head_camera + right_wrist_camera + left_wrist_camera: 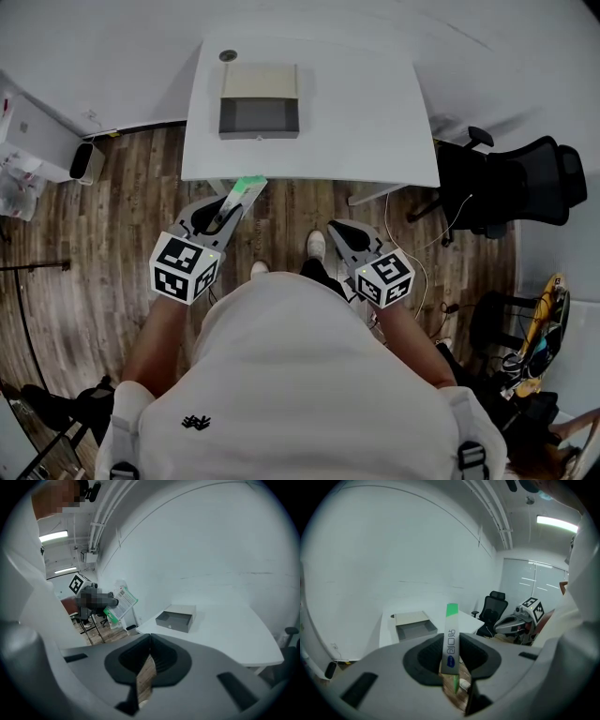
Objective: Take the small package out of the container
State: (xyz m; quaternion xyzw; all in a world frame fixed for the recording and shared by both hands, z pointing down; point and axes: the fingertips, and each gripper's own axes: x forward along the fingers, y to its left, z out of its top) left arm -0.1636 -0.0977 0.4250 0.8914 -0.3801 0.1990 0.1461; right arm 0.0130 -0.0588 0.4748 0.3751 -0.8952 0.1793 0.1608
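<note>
Two grippers were recorded close to the person's body, over the wooden floor and short of the table's near edge. The left gripper was found closed on the small package, a slim white and green sachet. In the left gripper view the package was seen pinched by its lower part between the pads, with its green end standing clear beyond the jaw tips. Its long axis was noted to run along the jaws, forward and toward the table. The right gripper was found with its jaws drawn together at the tips and nothing held. Only a sliver of floor was visible between them in the right gripper view.

Further out, the white table was observed. On its far half the container, an open shallow box with its flap laid back, was seen to be empty. The package was well apart from the container, on the near side of it, and touched neither the container nor the table.

Removal was therefore judged complete as far as positions show. Any coming move was judged to turn on the package lying in the left gripper, pointed away from the body, with bare tabletop between it and the container. The left gripper was judged the closer of the two to the container's line. The long free end of the package was judged liable to swing, since it was gripped low.
</note>
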